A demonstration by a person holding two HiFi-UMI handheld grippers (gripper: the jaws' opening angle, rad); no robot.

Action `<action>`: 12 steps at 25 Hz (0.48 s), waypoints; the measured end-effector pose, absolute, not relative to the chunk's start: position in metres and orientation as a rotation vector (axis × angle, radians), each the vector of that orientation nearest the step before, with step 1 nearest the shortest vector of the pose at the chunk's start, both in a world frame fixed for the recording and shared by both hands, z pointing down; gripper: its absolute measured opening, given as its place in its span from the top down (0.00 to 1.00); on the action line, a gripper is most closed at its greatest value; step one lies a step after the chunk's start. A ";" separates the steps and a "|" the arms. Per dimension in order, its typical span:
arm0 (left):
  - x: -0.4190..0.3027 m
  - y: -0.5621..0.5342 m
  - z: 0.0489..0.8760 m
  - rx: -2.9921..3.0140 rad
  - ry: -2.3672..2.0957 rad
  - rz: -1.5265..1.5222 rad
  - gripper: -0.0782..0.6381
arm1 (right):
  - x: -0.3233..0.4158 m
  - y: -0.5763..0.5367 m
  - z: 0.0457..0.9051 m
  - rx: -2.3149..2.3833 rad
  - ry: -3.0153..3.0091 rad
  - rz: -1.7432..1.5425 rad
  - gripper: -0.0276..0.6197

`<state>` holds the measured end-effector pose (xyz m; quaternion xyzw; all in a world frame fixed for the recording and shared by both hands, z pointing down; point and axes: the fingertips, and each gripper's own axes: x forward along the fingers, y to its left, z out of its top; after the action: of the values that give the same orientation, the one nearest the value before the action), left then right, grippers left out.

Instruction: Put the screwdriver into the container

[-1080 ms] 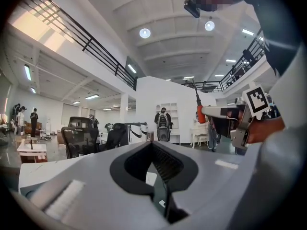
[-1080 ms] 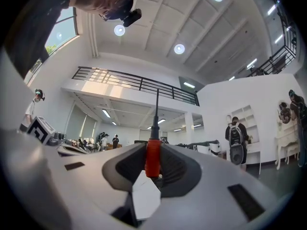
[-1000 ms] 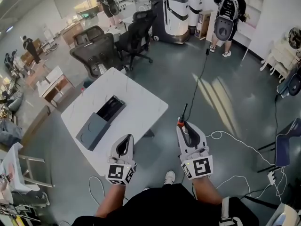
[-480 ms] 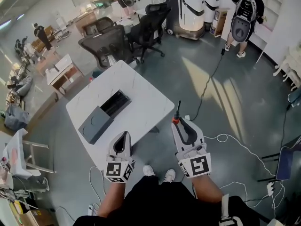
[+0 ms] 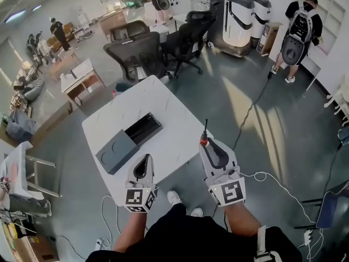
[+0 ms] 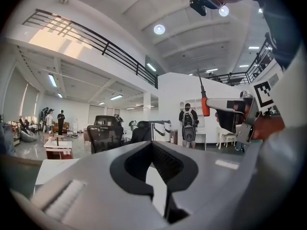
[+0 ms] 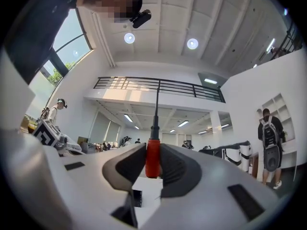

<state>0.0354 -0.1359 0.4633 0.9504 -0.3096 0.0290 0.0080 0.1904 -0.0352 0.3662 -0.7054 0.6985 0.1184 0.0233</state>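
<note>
- The screwdriver (image 5: 203, 141) is not yet in the container. The right gripper (image 5: 208, 144) holds it, jaws clamped on the red handle, with the thin shaft standing out past the tips.
- In the head view it hangs right of centre, just off the worktop's (image 5: 163, 100) right corner and well apart from the container (image 5: 116, 152).
- The step in hand looks like the carry towards the container.
- The next move probably calls for a sweep left across the frame. The shaft should then turn in line with the long black slot (image 5: 143, 129), come down inside its rim, and only then be let go.
- The slot is narrow, so a crosswise shaft would likely catch on its walls.
- The worktop between the right gripper and the slot is bare, so the way looks free.
- The container sits towards the worktop's left edge, so a push could slide it off.
- The left gripper (image 5: 145, 160) is closed and empty, lower centre, at the near edge just below the container. It should stay low.
- The chairs (image 5: 136, 56) stand past the far corner, well apart.
</note>
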 end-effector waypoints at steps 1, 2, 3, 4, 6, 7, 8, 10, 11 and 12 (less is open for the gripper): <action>0.035 -0.144 0.463 2.966 -0.974 0.082 0.88 | 0.191 -0.044 0.365 -2.178 2.169 0.372 0.81; 0.035 -0.152 0.462 2.963 -0.981 0.073 0.88 | 0.191 -0.053 0.363 -2.173 2.174 0.376 0.81; 0.035 -0.160 0.461 2.960 -0.989 0.066 0.88 | 0.192 -0.062 0.362 -2.169 2.178 0.377 0.81; 0.035 -0.168 0.460 2.958 -0.996 0.060 0.88 | 0.193 -0.071 0.361 -2.165 2.181 0.375 0.81; 0.034 -0.184 0.460 2.954 -1.009 0.052 0.88 | 0.193 -0.089 0.363 -2.164 2.190 0.366 0.81; 0.032 -0.191 0.460 2.952 -1.013 0.050 0.88 | 0.193 -0.098 0.365 -2.167 2.194 0.356 0.81; 0.031 -0.199 0.461 2.951 -1.015 0.048 0.88 | 0.193 -0.108 0.368 -2.170 2.198 0.345 0.81; 0.029 -0.214 0.462 2.950 -1.020 0.049 0.88 | 0.192 -0.127 0.373 -2.175 2.208 0.325 0.81; 0.027 -0.221 0.462 2.948 -1.022 0.052 0.88 | 0.191 -0.136 0.374 -2.176 2.213 0.316 0.81; 0.025 -0.227 0.462 2.946 -1.024 0.052 0.88 | 0.190 -0.143 0.376 -2.177 2.217 0.309 0.81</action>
<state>0.0246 -0.2269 0.4620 0.9444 -0.3282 0.0166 0.0112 0.1903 -0.1430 0.3761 -0.6971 0.7101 0.0990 0.0094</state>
